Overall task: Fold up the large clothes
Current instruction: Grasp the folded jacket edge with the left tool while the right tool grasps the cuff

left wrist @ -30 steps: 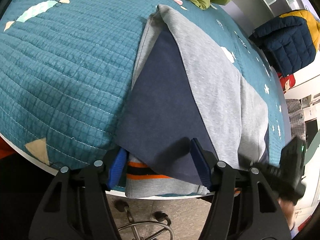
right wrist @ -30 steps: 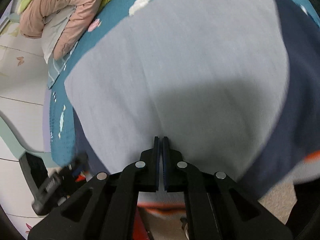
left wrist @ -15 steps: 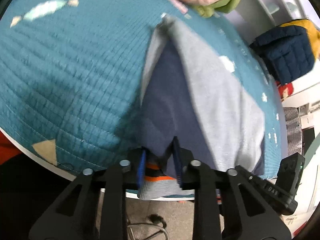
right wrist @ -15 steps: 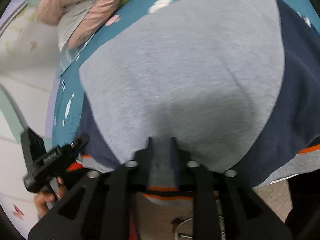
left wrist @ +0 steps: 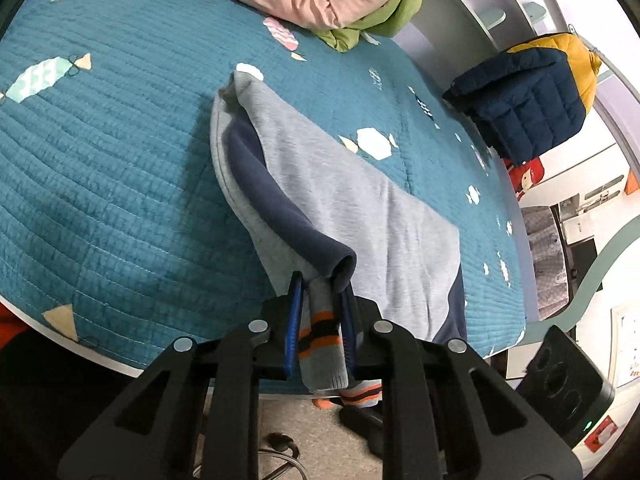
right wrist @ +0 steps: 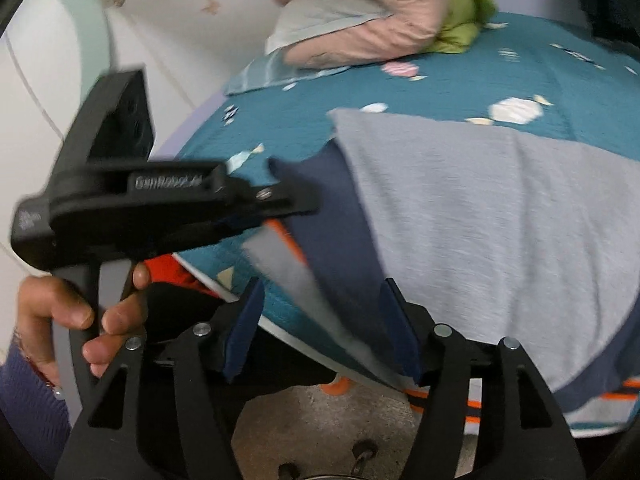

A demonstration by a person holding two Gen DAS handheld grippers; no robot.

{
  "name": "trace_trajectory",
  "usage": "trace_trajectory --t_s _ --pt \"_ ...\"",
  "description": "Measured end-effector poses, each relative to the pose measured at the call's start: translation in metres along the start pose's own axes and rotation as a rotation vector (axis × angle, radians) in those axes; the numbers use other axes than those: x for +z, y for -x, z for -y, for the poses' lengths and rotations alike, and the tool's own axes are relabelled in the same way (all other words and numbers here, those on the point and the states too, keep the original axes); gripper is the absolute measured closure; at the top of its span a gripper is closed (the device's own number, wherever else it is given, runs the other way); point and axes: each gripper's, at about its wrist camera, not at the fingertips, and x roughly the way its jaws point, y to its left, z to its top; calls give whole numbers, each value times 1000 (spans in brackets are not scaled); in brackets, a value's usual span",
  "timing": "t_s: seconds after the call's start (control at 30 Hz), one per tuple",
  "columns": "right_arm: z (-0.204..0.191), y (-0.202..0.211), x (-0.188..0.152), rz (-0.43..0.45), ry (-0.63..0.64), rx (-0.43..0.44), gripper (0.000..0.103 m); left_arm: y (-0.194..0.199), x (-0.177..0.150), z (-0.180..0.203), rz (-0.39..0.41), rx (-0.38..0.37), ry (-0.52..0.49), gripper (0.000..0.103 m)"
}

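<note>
Lying across the near half of the teal quilt (left wrist: 120, 184), the grey and navy sweatshirt (left wrist: 360, 208) has its striped hem hanging over the bed's front edge. The left gripper (left wrist: 320, 320) is clamped on the orange-striped cuff (left wrist: 320, 336) of the navy sleeve (left wrist: 272, 200), the fabric bunched between its blue pads. The right gripper (right wrist: 320, 328) stands released; its jaws have just been opening, and although the grey sleeve edge (right wrist: 304, 280) runs between the pads, they do not press on it. The person's hand (right wrist: 76, 320) wraps the left gripper's handle at the side.

The garment looks soft, thick and limp, light enough to lift but prone to sagging and dragging on the quilted surface. It is probably best taken at ribbed edges such as the cuff or hem, where the thicker knit gives the pads something firm; a pinch on the flat body would likely slip or catch only one layer.
</note>
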Motion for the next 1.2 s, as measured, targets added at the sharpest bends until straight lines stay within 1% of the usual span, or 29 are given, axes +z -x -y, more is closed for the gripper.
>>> trace_trajectory --t_s 0.1,0.23,0.27,0.3,0.33,0.37,0.4,0.47,0.5,0.53,0.57,0.63,0.7,0.73,0.77,0.83,0.87,0.9,0.97,1.03,1.07,1.1,1.17,1.2 --pt "-6 -22 8 -9 32 -53 45 -2 3 3 -6 -11 10 86" --pt "-14 -39 17 14 61 -89 45 -2 5 9 -12 -17 4 86" --pt "-14 -41 19 9 65 -104 45 -2 5 11 -13 -18 -1 86" --pt "-12 -42 20 10 60 -109 50 -2 5 13 -13 -18 -8 86" --pt "-9 -42 23 16 49 -100 76 -2 6 15 -14 -16 -14 86" --pt "-4 -40 24 22 27 -131 87 -2 7 19 -14 -11 -24 86" --pt "5 -36 26 33 -17 -127 94 -1 7 22 -16 -18 -39 86" --pt "25 -23 25 67 -123 -82 95 4 9 34 -14 -79 -85 85" --pt "36 -14 23 90 -178 -65 95 12 11 45 12 -116 -120 80" --pt "45 -6 21 108 -221 -42 95 20 12 53 44 -133 -139 75" --pt "57 6 18 136 -282 -8 95 28 14 62 78 -142 -158 67" --pt "75 30 16 185 -357 25 95 34 16 74 118 -141 -182 64" --pt "96 60 10 255 -431 46 95 31 17 84 138 -85 -201 53" --pt "104 70 7 277 -463 51 95 23 16 89 133 -43 -213 53" --pt "116 82 2 305 -508 57 95 12 15 94 112 -12 -218 53" --pt "139 105 -12 355 -598 52 95 -11 11 99 62 14 -216 52" --pt "149 115 -20 378 -635 39 95 -24 7 101 41 20 -213 48" --pt "161 126 -32 405 -677 15 95 -36 2 104 18 25 -215 46" --pt "176 139 -49 431 -737 -34 95 -62 -9 110 -34 30 -218 46" --pt "199 143 -70 394 -812 -92 95 -83 -22 115 -75 34 -228 40" --pt "208 142 -79 372 -845 -107 95 -95 -28 117 -93 48 -227 37" --pt "215 138 -85 360 -870 -113 95 -104 -33 118 -111 55 -220 37" --pt "231 133 -105 321 -923 -153 95 -125 -44 117 -173 51 -200 37" --pt "236 131 -112 314 -943 -152 95 -132 -48 117 -187 66 -200 37"
